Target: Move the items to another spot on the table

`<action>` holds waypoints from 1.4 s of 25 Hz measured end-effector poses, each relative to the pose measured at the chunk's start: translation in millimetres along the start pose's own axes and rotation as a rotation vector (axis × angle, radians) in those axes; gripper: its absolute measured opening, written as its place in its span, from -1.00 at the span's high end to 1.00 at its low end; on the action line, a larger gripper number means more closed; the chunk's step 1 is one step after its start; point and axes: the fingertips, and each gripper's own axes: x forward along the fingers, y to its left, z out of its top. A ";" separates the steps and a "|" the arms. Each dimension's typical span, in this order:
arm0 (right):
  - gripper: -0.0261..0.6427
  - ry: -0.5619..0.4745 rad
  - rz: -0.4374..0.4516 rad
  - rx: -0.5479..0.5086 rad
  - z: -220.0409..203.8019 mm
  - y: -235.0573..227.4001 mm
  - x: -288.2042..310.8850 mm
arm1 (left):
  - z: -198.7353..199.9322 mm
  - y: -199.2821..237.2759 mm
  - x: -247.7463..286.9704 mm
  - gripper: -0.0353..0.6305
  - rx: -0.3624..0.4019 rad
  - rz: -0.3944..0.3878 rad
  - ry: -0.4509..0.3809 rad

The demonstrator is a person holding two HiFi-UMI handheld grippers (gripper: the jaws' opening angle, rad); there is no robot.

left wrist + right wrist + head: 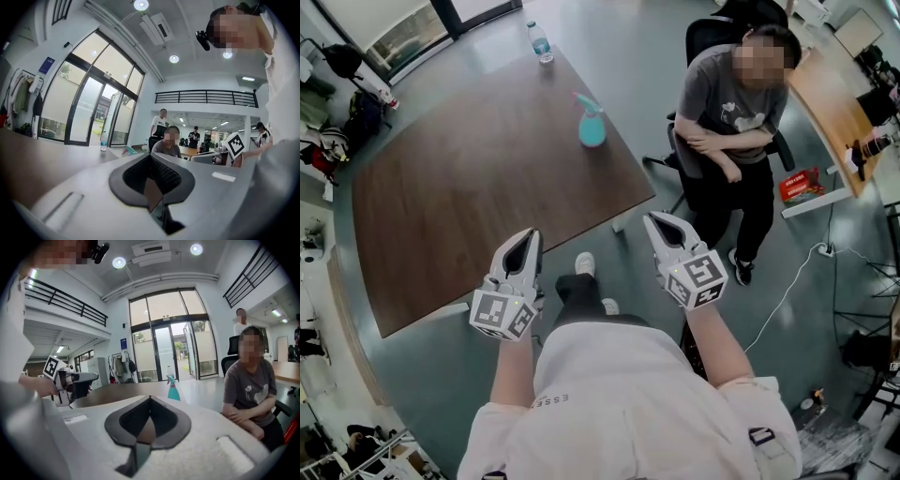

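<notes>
A teal spray bottle (592,125) stands on the brown table (469,206) toward its far right side; it also shows in the right gripper view (173,389) and small in the left gripper view (129,150). A clear water bottle (540,42) stands at the table's far corner (103,140). My left gripper (528,236) hovers over the table's near edge, shut with nothing in it. My right gripper (656,221) is held off the table's near right corner, above the floor, shut and empty. Both bottles are well beyond the jaws.
A person (736,112) sits in an office chair just right of the table, arms folded. A red box (802,185) and a white cable (787,291) lie beyond that chair. Glass doors (168,352) stand behind the table.
</notes>
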 end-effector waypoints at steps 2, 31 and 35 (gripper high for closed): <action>0.95 0.011 0.004 0.002 0.7 -10.7 17.2 | 0.7 8.0 21.6 0.84 0.003 -0.012 0.009; 0.20 0.112 0.095 -0.032 -4.8 -110.5 298.6 | -34.9 172.6 227.4 0.84 -0.073 -0.046 0.160; 0.49 0.100 0.115 -0.082 -3.8 -105.0 306.4 | -41.7 179.0 225.2 0.84 -0.086 -0.032 0.180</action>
